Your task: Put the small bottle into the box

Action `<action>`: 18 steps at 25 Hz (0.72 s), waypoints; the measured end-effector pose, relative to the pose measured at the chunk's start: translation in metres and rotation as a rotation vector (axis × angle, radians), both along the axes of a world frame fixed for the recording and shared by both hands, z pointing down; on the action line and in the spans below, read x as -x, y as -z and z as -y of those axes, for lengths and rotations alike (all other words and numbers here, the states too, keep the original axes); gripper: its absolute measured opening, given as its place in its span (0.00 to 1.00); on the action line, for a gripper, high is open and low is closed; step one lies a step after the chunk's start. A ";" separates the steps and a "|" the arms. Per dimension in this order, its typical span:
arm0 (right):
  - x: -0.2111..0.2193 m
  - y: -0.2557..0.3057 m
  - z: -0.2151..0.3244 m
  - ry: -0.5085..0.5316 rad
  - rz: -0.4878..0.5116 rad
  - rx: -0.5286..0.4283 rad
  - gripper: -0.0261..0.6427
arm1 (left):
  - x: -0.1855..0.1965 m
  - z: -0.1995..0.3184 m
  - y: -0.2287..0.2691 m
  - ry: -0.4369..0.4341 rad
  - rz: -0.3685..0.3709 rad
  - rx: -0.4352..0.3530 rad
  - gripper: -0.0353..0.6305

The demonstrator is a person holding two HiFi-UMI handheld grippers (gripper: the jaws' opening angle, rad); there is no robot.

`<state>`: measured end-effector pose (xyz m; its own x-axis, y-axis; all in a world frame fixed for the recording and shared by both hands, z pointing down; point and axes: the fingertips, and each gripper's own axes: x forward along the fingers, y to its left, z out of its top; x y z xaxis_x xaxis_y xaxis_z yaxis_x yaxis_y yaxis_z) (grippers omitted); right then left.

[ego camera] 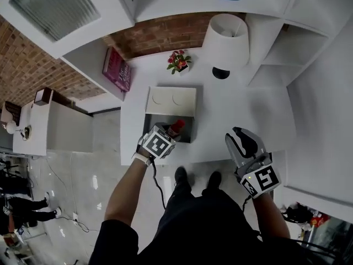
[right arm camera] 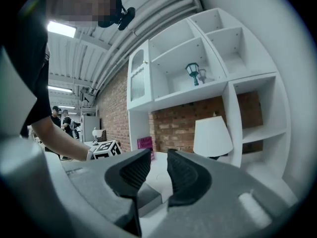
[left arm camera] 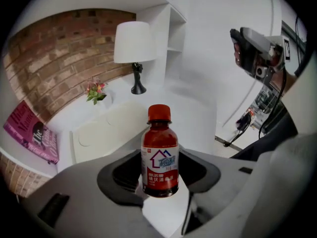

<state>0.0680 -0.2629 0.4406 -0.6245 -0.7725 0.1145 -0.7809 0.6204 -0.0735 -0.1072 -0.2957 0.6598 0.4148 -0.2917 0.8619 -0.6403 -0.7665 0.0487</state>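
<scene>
A white table [ego camera: 242,120] is seen from above, with a white lamp [ego camera: 226,40] at its back. An open box [ego camera: 187,127] is set near its front edge. The right gripper [ego camera: 241,138] is held well aside, its jaws slightly parted and empty. The left gripper [ego camera: 168,136] is clamped on a small red-capped bottle [left arm camera: 159,155], held upright over the box.

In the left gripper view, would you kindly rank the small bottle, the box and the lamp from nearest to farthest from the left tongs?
1. Small bottle, clamped upright in the left tongs.
2. Box, just beyond, slightly to the left.
3. Lamp, farthest back, towards the upper left of the view.
</scene>
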 end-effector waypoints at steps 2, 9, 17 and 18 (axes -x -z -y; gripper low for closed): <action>0.004 -0.006 0.007 -0.035 -0.001 0.014 0.19 | -0.003 0.005 -0.021 -0.047 0.027 0.052 0.38; 0.009 -0.024 0.016 -0.114 -0.006 0.049 0.19 | -0.004 0.011 -0.070 -0.186 0.150 0.234 0.38; -0.019 -0.023 0.017 -0.217 0.021 0.050 0.18 | -0.013 -0.006 -0.101 -0.251 0.210 0.449 0.38; -0.022 -0.023 0.017 -0.224 0.024 0.048 0.18 | -0.014 -0.003 -0.105 -0.245 0.215 0.443 0.38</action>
